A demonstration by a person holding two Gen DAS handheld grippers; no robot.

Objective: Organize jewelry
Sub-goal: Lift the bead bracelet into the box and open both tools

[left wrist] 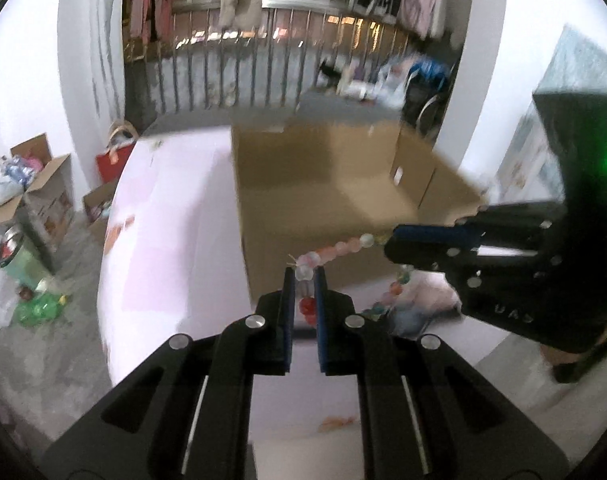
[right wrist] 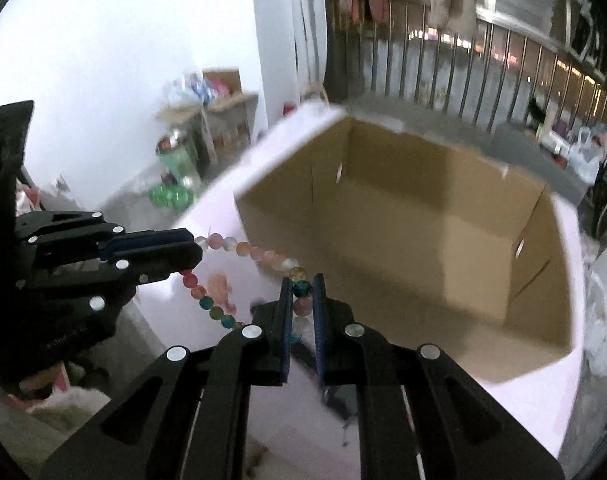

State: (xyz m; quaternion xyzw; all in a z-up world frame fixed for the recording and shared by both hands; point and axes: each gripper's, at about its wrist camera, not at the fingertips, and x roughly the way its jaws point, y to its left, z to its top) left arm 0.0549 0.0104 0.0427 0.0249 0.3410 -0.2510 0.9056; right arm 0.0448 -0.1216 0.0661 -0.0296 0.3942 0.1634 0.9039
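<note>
My left hand-held gripper (left wrist: 304,276) is closed on one end of the bead bracelet (left wrist: 343,246), and my right hand-held gripper (right wrist: 302,280) is closed on the other end. The strand hangs between them, just in front of the open cardboard box (right wrist: 423,220) on the pale worktop (left wrist: 175,220). Blur hides the single beads near the box, and my pads cover some.

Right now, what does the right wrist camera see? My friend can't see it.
Two black grippers hold a string of colourful beads between them: the right gripper pinches one end, the left gripper the other. Behind them an open cardboard box sits on a pale pink table.
</note>
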